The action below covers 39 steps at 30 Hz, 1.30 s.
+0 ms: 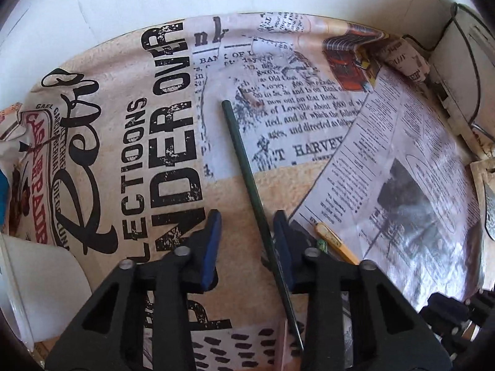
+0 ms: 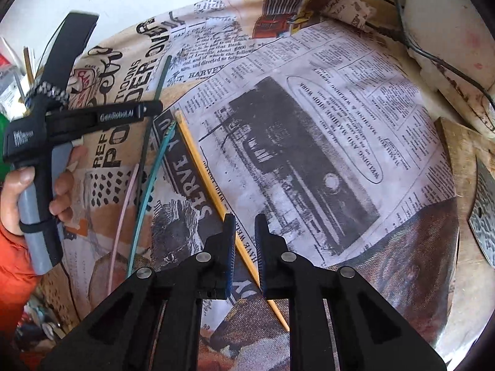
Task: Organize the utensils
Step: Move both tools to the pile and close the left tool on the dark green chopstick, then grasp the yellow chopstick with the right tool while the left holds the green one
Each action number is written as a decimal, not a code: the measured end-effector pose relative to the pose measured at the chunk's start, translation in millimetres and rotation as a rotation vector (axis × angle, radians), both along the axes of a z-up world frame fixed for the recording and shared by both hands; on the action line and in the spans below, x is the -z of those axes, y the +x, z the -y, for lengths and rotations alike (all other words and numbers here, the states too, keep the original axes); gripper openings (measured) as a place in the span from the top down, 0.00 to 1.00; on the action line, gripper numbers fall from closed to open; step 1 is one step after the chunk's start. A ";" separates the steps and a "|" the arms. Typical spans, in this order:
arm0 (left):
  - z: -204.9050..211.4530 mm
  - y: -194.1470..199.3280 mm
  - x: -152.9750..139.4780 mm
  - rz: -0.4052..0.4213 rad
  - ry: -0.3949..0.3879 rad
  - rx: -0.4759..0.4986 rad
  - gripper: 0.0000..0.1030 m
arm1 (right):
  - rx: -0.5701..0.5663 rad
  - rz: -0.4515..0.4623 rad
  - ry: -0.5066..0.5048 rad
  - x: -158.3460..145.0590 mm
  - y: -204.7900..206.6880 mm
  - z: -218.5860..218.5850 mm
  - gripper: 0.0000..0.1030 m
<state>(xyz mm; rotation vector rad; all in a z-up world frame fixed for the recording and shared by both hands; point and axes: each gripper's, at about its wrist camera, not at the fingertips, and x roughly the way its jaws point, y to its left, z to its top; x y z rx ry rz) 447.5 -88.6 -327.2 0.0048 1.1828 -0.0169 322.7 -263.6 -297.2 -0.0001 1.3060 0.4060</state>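
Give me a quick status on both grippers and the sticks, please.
Left gripper open, dark green stick between fingers. Right gripper narrowly open over yellow stick. Alongside: teal stick, pink stick.

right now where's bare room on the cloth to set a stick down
Free: newspaper-print cloth between the thin yellow stick and the wooden board. Crowded: left of it, with the teal stick, pink stick and dark green stick.

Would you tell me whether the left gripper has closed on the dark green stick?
Not yet: the left gripper stands open around the dark green stick, which lies against one finger, with a clear gap beside the other.
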 end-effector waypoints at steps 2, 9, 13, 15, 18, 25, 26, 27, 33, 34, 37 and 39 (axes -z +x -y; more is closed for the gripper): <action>-1.2 3.8 -0.7 -0.003 0.003 -0.006 0.88 | -0.021 0.001 0.005 2.5 0.8 -7.6 0.89; -14.4 1.4 0.1 -0.004 0.024 0.016 0.95 | -0.071 0.018 -0.015 15.2 13.5 -33.1 0.89; -34.7 -18.1 -0.4 -0.023 -0.022 0.002 0.95 | -0.098 0.040 -0.040 15.8 13.3 -40.4 0.89; -40.3 -28.2 -0.5 -0.038 -0.061 -0.004 0.96 | -0.111 0.052 -0.058 15.8 9.8 -41.8 0.89; -40.0 -47.2 0.2 -0.052 -0.098 0.009 0.96 | -0.112 0.051 -0.077 16.0 4.4 -39.7 0.90; -22.2 -99.3 0.9 -0.088 -0.103 0.081 0.96 | -0.106 -0.003 -0.069 15.2 -14.9 -17.5 0.94; -18.6 -103.6 0.0 -0.098 -0.104 0.087 0.96 | -0.106 -0.013 -0.068 15.3 -16.5 -15.8 0.94; -18.3 -110.0 -0.1 -0.107 -0.108 0.092 0.96 | -0.107 -0.022 -0.068 15.2 -18.3 -13.6 0.94; -20.3 -121.1 -1.4 -0.129 -0.076 0.138 0.95 | -0.093 -0.031 -0.009 4.1 -9.7 -5.1 0.92; -21.6 -120.2 -2.2 -0.131 -0.074 0.136 0.95 | -0.091 -0.023 -0.001 0.7 -5.0 -5.2 0.88; -24.0 -113.1 -3.5 -0.133 -0.063 0.121 0.94 | -0.101 0.006 0.010 -4.8 12.3 -19.3 0.75; -24.2 -103.0 -3.0 -0.138 -0.076 0.108 0.92 | -0.131 0.025 0.007 -5.2 24.0 -31.7 0.74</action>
